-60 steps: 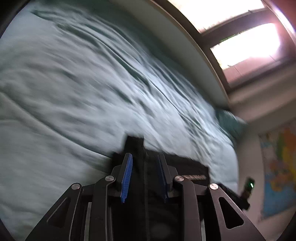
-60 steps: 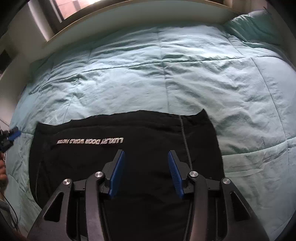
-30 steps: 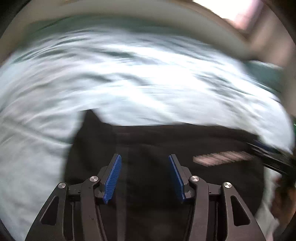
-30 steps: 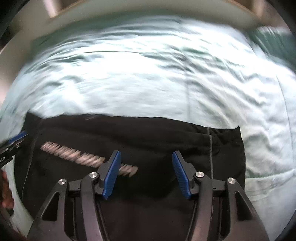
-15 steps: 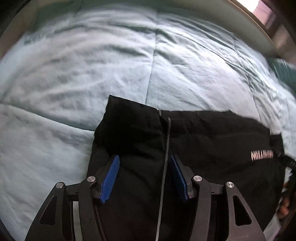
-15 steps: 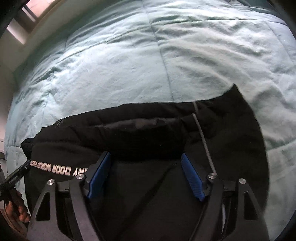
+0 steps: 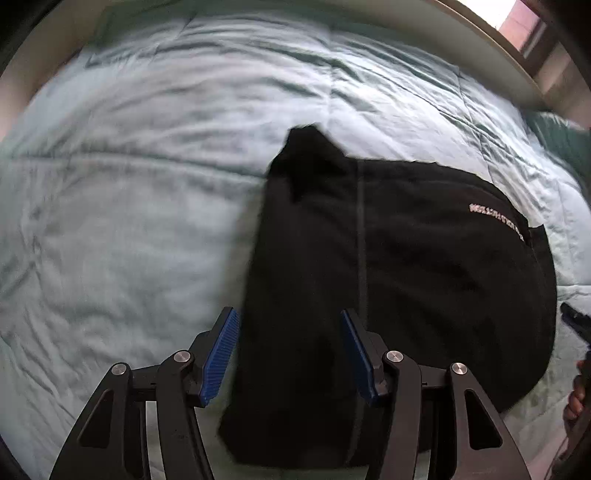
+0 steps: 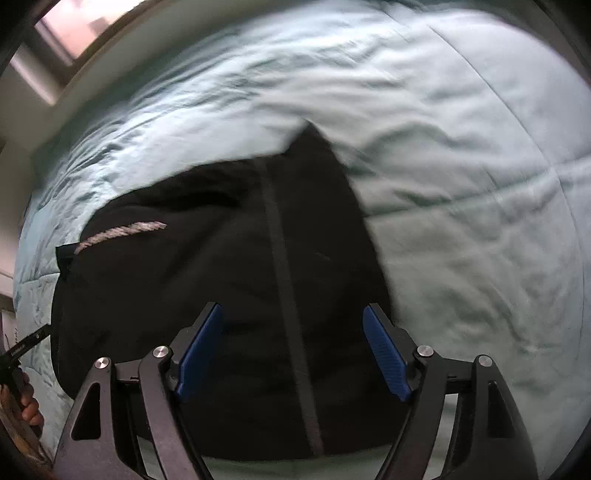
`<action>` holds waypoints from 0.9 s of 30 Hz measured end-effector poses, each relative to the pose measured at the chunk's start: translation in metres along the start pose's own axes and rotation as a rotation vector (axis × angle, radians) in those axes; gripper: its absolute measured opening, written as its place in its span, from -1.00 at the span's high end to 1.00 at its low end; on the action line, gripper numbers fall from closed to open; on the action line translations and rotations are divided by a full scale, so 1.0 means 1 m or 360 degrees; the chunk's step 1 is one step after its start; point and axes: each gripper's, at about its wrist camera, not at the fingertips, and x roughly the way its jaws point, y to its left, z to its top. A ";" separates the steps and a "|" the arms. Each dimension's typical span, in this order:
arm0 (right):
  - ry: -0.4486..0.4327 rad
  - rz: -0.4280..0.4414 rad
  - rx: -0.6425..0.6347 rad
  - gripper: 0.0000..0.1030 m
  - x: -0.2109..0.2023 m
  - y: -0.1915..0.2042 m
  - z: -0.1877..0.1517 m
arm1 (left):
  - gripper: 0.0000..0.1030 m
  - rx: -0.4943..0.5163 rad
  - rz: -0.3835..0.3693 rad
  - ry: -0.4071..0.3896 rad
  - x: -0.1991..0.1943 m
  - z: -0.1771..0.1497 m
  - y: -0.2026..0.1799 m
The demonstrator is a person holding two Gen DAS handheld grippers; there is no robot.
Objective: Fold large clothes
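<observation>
A black garment (image 7: pixel 406 266) with a grey seam stripe and white lettering lies folded on a light teal quilt (image 7: pixel 129 221). In the left wrist view my left gripper (image 7: pixel 290 350) is open and empty above the garment's left edge. In the right wrist view the same garment (image 8: pixel 221 288) fills the middle, lettering at its left. My right gripper (image 8: pixel 291 354) is open and empty above the garment's right part, astride the grey stripe.
The quilt (image 8: pixel 480 184) covers the bed all around the garment. A pale bed frame (image 7: pixel 480 33) and a window run along the far side. The other gripper's tip and a hand show at each view's edge (image 8: pixel 22 354).
Both grippers have pulled back and risen over the garment, staying open. The garment now lies in a more compact folded shape, and the views are slightly blurred from motion.
</observation>
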 end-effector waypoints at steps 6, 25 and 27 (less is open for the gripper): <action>0.0128 0.0011 0.0019 -0.56 0.023 -0.043 -0.002 | -0.14 -0.0154 -0.0216 0.0064 0.009 -0.009 0.042; 0.0305 0.0282 0.0023 -0.72 0.079 -0.063 0.034 | -0.14 -0.0312 -0.0711 0.0319 0.090 0.020 0.033; 0.0330 0.0339 0.0031 -0.73 0.085 -0.067 0.037 | -0.16 -0.0298 -0.0717 0.0332 0.096 0.025 0.028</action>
